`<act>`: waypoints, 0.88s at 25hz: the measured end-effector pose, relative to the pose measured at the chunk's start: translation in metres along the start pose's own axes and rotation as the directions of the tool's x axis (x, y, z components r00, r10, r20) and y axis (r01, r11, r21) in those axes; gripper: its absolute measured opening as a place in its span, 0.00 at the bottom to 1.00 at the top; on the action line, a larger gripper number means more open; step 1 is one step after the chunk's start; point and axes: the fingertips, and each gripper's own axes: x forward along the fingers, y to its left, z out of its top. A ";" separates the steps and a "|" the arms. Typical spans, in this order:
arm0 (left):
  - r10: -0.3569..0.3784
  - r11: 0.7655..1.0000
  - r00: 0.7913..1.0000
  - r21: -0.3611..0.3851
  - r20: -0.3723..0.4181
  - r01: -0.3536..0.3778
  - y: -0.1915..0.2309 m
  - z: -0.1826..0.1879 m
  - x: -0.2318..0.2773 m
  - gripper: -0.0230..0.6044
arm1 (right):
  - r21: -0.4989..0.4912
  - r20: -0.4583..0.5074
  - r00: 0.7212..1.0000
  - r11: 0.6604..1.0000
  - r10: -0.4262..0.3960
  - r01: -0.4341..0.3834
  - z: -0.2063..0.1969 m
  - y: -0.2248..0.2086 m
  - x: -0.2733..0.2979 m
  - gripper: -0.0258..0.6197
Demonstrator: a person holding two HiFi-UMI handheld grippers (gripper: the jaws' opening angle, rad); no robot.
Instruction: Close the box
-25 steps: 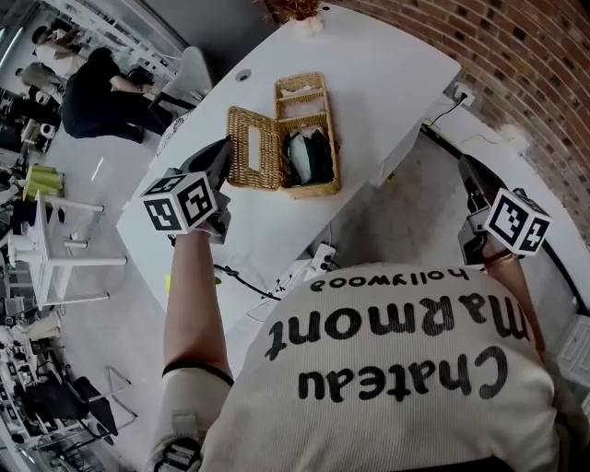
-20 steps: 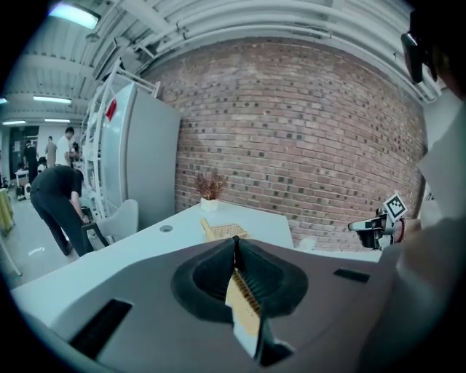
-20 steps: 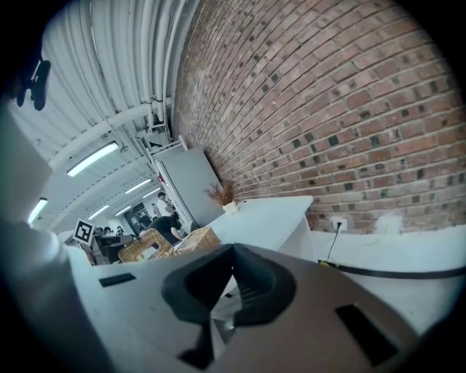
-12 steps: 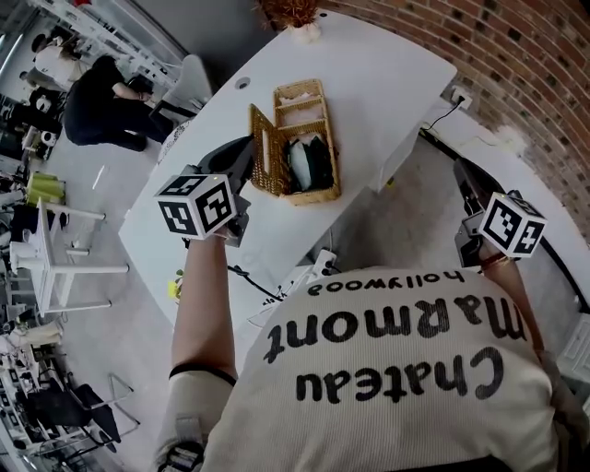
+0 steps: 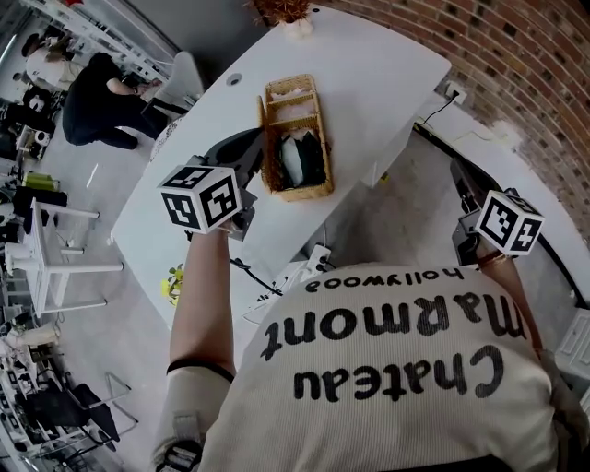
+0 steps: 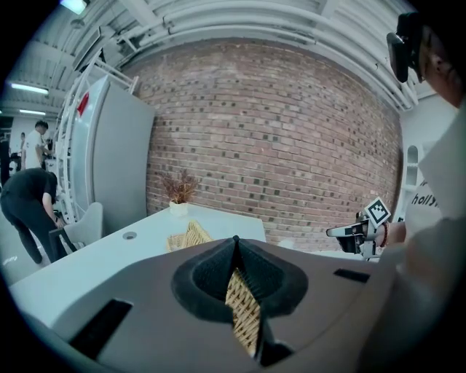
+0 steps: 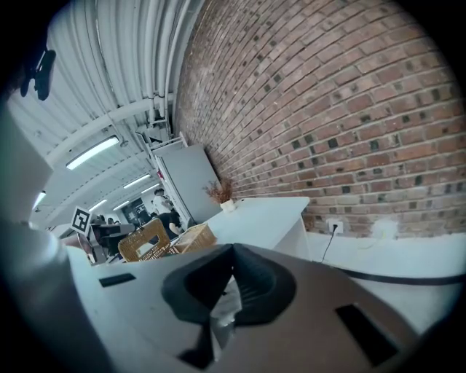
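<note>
A wicker box (image 5: 297, 159) stands on the white table (image 5: 378, 64), with a dark and white thing inside it. Its wicker lid (image 5: 261, 138) stands nearly upright on the box's left side. My left gripper (image 5: 255, 140) is shut on the lid's edge; in the left gripper view the weave (image 6: 244, 313) is pinched between the jaws of that gripper (image 6: 234, 244). My right gripper (image 5: 459, 172) hangs off the table's right side, far from the box, shut with nothing in it. From the right gripper view (image 7: 231, 251) the box (image 7: 191, 237) and raised lid (image 7: 142, 240) show at the left.
A small pot of dry plants (image 5: 290, 14) stands at the table's far end. A brick wall (image 5: 516, 55) with a socket (image 5: 449, 90) and a cable runs along the right. A person (image 5: 101, 92) bends over beside a chair (image 5: 189, 69) at the far left.
My left gripper has moved right with the lid, swinging it from lying flat open beside the box up to nearly upright. The right gripper has stayed put.
</note>
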 end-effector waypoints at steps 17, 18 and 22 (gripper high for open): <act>-0.092 0.996 0.995 -0.001 -0.049 0.092 -0.028 -0.012 0.037 0.06 | 0.094 -0.026 0.999 0.995 -0.020 0.022 -0.017 -0.014 -0.001 0.04; -0.098 0.995 0.994 -0.003 -0.053 0.098 -0.029 -0.013 0.039 0.06 | 0.098 -0.029 0.999 0.995 -0.023 0.026 -0.018 -0.015 -0.001 0.04; -0.117 0.993 0.991 0.002 -0.069 0.118 -0.033 -0.017 0.044 0.06 | 0.100 -0.042 0.998 0.994 -0.041 0.046 -0.021 -0.017 -0.004 0.04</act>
